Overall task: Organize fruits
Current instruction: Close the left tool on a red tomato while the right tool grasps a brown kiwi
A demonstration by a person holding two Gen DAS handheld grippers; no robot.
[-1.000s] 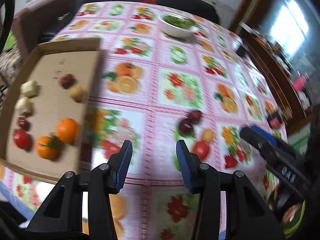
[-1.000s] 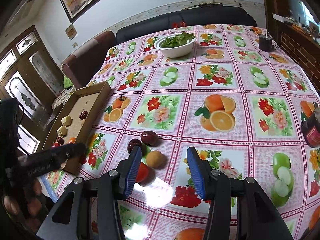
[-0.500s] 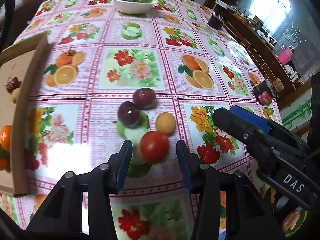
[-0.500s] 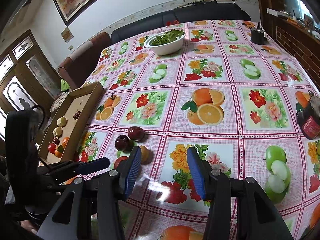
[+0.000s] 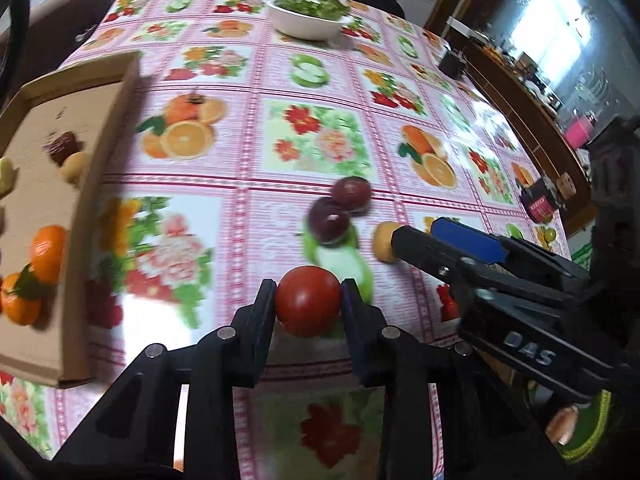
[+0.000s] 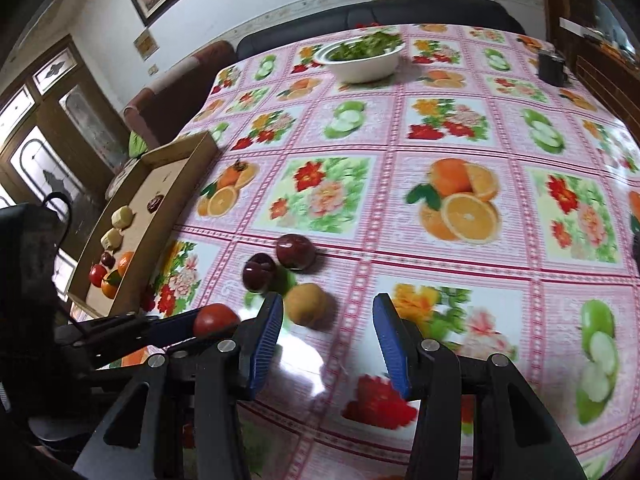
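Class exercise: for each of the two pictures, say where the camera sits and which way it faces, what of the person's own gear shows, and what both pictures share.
Left wrist view: sits on the left tongs, looking down along them at a red tomato clamped between the pads; the right tongs cross from the right.
Right wrist view: sits on the right tongs, facing down the table; pads apart, a yellow fruit just ahead; the left tongs enter from the left.
Shared: tomato, two dark plums, cardboard tray, salad bowl.
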